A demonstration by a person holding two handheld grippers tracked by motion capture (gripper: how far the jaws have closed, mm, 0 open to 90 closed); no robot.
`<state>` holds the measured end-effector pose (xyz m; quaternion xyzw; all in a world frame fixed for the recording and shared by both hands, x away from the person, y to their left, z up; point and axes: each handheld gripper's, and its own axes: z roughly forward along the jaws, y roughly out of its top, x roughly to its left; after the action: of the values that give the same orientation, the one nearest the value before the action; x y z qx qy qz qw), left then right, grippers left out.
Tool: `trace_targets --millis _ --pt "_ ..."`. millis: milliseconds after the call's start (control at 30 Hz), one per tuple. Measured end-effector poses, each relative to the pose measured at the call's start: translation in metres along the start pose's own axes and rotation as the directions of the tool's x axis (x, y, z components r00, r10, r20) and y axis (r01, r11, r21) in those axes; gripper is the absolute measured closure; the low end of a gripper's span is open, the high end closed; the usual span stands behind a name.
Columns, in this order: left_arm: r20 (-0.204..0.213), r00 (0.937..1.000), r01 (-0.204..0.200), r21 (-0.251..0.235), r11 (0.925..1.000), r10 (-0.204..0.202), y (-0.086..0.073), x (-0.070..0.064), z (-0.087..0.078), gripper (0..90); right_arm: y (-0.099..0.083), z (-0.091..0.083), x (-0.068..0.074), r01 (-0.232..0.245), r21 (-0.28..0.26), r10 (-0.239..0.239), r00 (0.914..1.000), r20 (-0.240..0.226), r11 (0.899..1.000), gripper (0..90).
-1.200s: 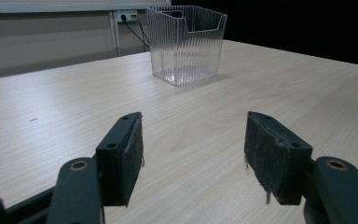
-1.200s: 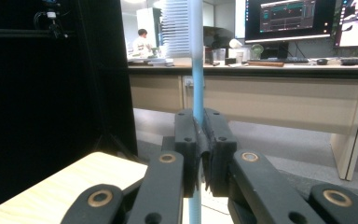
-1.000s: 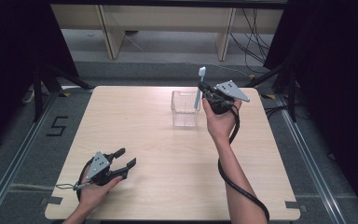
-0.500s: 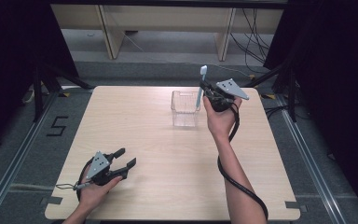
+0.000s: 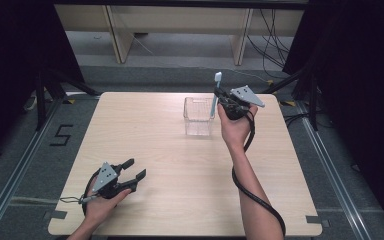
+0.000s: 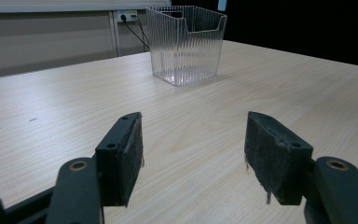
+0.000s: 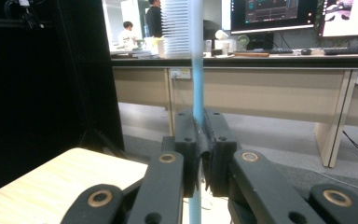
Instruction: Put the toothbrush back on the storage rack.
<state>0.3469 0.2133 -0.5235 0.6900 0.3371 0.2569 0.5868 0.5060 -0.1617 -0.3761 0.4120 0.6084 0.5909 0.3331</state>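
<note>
Upright, toothbrush (image 5: 216,95) between right hand-held gripper (image 5: 223,102) jaws.

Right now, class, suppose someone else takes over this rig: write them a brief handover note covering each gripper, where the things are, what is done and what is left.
Right gripper: shut on the toothbrush, held upright, head up, beside the clear container's right edge.
Left gripper: open, holding nothing, resting low at the table's near left.
Container: far centre of the table; nothing visible inside.
Done: toothbrush picked up and brought to the container.
Left: probably lower the toothbrush into the container, then release.
</note>
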Motion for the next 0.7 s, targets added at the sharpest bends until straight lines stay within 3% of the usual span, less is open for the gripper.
trace_targets --millis 67,133,233,333,533,700 --pt "0.000 1.0000 -0.001 0.000 1.0000 0.001 0.000 0.000 0.000 36.8 -0.001 0.001 -0.001 0.012 -0.009 -0.012 0.9999 0.003 1.000 85.7" --pt "0.000 1.0000 0.000 0.000 1.0000 0.000 0.000 0.000 0.000 36.8 -0.002 0.001 0.000 -0.016 -0.005 0.016 0.9999 0.005 1.000 85.7" --pt "0.000 1.0000 0.002 0.000 1.0000 -0.002 0.000 0.000 0.000 36.8 -0.003 0.002 -0.002 -0.004 -0.006 0.004 1.0000 -0.003 1.000 85.8" --pt "0.009 1.0000 0.005 -0.019 0.9998 -0.005 -0.001 0.000 0.001 36.7 -0.006 0.004 -0.004 0.010 -0.001 -0.010 0.9998 0.019 1.000 85.8" --pt "0.001 1.0000 0.002 -0.001 1.0000 -0.002 0.000 0.000 0.000 36.7 -0.011 0.004 -0.004 -0.023 0.005 0.023 0.9997 0.012 1.000 85.8" --pt "0.001 1.0000 0.005 -0.001 1.0000 -0.005 0.000 0.000 0.000 36.7 -0.014 0.005 -0.006 -0.013 0.020 0.013 0.9998 0.012 1.000 85.7"
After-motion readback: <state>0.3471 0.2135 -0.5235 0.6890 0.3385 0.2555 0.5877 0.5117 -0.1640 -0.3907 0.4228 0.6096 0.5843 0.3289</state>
